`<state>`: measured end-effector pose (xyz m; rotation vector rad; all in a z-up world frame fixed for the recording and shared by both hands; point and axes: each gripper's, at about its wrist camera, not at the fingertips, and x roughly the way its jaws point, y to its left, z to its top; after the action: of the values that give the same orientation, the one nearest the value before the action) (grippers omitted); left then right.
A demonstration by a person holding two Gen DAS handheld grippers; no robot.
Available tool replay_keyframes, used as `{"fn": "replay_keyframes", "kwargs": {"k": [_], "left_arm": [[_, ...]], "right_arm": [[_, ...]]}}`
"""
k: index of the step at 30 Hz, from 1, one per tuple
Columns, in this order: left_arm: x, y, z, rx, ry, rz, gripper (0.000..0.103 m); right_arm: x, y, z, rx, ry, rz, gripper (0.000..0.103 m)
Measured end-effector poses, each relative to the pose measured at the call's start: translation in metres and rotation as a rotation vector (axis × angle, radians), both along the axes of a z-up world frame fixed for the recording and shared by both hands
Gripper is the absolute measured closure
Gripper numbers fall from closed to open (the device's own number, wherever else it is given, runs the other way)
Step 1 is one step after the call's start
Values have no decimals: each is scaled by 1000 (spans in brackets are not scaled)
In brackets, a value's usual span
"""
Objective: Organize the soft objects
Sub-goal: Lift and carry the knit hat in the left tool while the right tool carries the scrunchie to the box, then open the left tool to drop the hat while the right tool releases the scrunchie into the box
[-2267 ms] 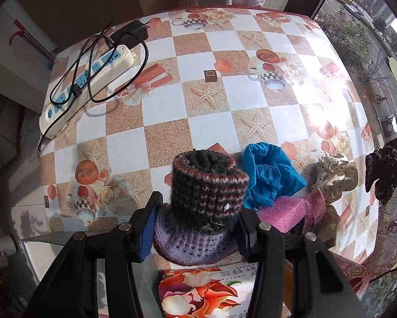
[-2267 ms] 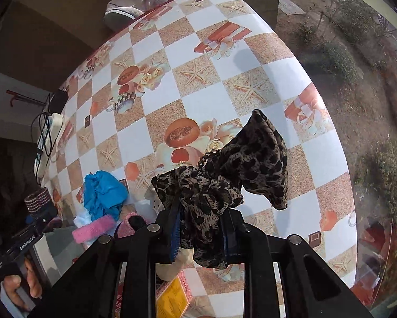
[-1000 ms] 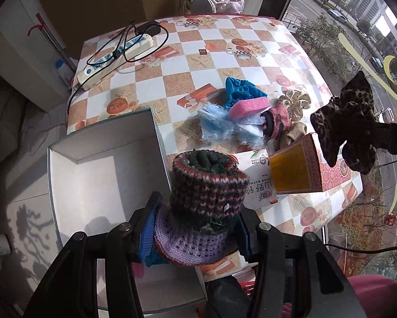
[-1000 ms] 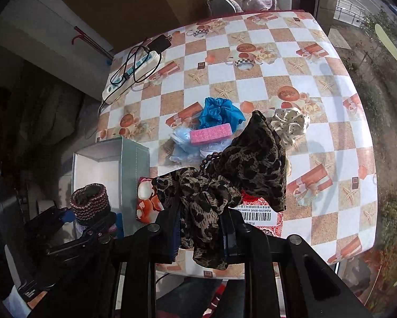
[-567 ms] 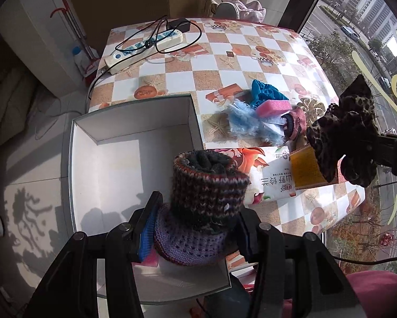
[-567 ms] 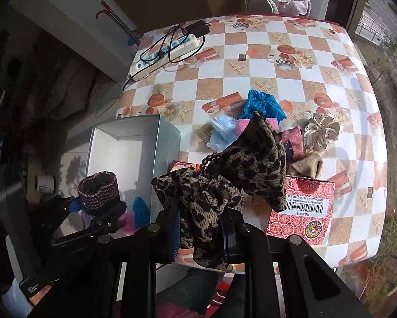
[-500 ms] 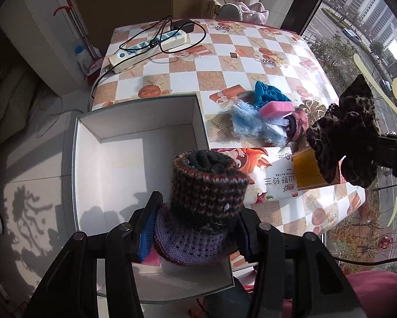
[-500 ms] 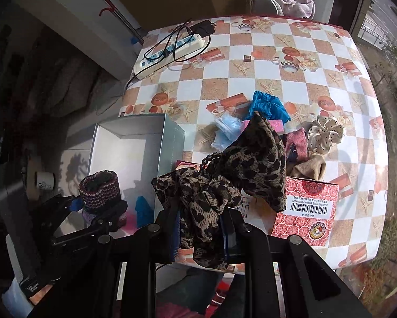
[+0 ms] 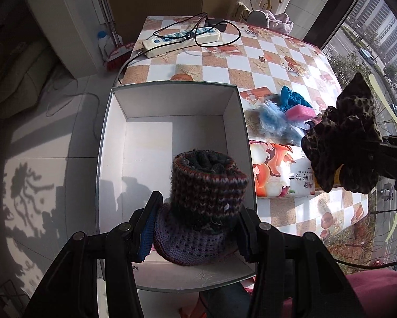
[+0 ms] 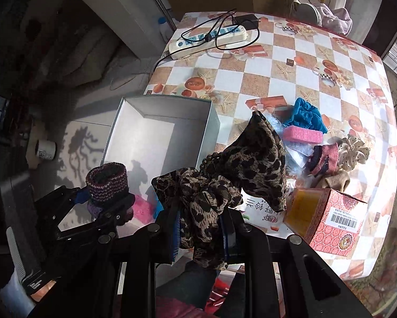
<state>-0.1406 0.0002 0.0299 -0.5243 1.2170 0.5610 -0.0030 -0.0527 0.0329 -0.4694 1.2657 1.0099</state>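
Observation:
My left gripper is shut on a purple and maroon knitted hat, held above the near end of an open white box. It also shows in the right wrist view, over the box. My right gripper is shut on a leopard-print scrunchie, held in the air to the right of the box and above the table edge. The scrunchie also shows in the left wrist view. Pink and blue soft items lie in the box.
A pile on the checkered table holds a blue cloth, a pink sponge, a spotted cream scrunchie and a light blue fluffy piece. A tissue pack and a red carton lie near the edge. A power strip lies at the far left.
Both grippers have drawn back from the table and to the left with their loads. The knitted hat now hangs over the white box, and the scrunchie hangs beside the box.

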Motion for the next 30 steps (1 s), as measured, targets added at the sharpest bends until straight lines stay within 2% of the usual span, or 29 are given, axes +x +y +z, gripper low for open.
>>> {"fn": "replay_keyframes", "kwargs": {"k": [15,22,30], "left_arm": [[-28,15,-7,-15,6,89,48],[-43,26,-18,-50,26,143,48],[-32,45,-24,-51,28,152,48]], "right_arm": [[-22,29,-6,-26,-4,89,78],[-33,44,-20,-57,13,135,78],[-32,71,-30,-74,22,154,78]]}}
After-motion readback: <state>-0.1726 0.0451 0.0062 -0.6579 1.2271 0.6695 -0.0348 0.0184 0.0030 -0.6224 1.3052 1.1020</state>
